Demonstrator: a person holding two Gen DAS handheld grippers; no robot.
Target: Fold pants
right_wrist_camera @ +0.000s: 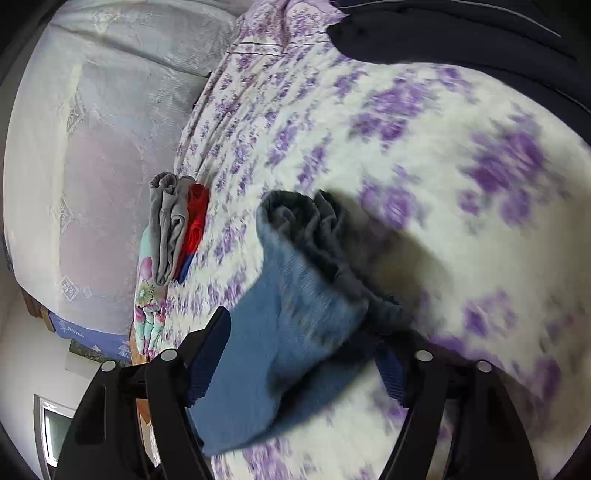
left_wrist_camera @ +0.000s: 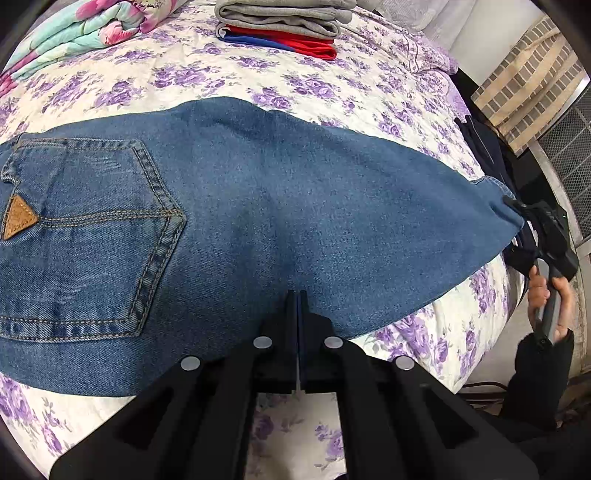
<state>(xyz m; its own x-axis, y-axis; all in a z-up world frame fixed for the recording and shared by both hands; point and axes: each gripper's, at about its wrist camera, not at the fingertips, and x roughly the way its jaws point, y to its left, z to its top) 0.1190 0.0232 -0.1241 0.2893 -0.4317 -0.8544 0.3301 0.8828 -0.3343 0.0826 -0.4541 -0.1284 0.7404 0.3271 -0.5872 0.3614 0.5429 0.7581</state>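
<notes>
Blue jeans [left_wrist_camera: 280, 206] lie across the flowered bedspread [left_wrist_camera: 229, 81], folded lengthwise, with a back pocket [left_wrist_camera: 92, 236] at the left. My left gripper [left_wrist_camera: 297, 295] is shut, its tips resting on the denim near the front edge; I cannot tell whether any fabric is pinched. At the far right, a hand [left_wrist_camera: 554, 295] holds my right gripper [left_wrist_camera: 511, 203] at the leg end. In the blurred right wrist view, my right gripper [right_wrist_camera: 306, 354] has its jaws wide apart, with the rumpled cuff [right_wrist_camera: 295, 295] lying between them.
A stack of folded clothes, grey on red and blue [left_wrist_camera: 280, 26], sits at the back of the bed beside a flowered quilt [left_wrist_camera: 85, 26]. A dark garment [left_wrist_camera: 487, 151] hangs off the bed's right edge. White curtains [right_wrist_camera: 92, 147] stand behind the bed.
</notes>
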